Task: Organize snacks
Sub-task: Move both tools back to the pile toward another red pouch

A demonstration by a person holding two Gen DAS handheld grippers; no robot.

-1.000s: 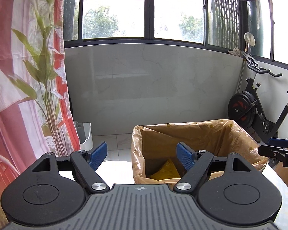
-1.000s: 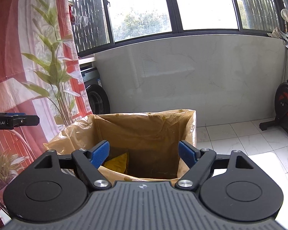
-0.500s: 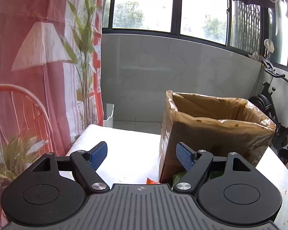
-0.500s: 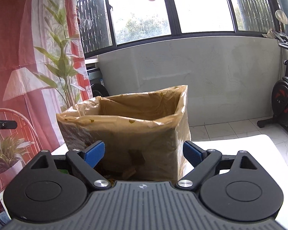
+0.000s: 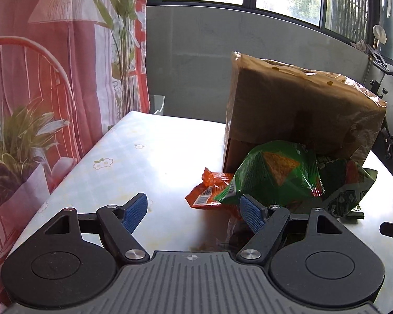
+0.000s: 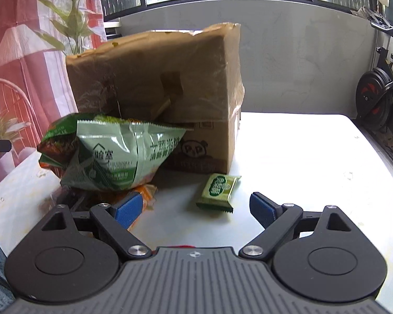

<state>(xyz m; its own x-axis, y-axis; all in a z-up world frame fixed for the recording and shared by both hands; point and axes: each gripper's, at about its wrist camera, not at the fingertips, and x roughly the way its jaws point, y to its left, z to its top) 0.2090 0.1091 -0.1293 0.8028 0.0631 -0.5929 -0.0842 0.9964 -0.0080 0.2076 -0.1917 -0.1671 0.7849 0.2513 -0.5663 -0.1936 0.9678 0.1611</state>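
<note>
1. Left gripper [image 5: 194,213] jaws apart, empty, over table [image 5: 144,157].
2. Right gripper [image 6: 196,209] jaws apart, empty.
3. Snack bags [image 6: 112,154] piled against cardboard box [image 6: 157,78]; small green packet [image 6: 218,189] lies just beside the box.

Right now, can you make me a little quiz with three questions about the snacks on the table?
1. True or false: the right gripper is squeezing the small green packet.
2. Which colour is the snack bag lying beside the green chip bag in the left wrist view? A) blue B) orange C) white
3. Fill in: the big pale green bag leans against the cardboard ____.

Key
1. False. Both its fingers are spread apart and the packet lies on the table ahead of them.
2. B, the orange packet.
3. Box: the lined cardboard box stands right behind it.
</note>
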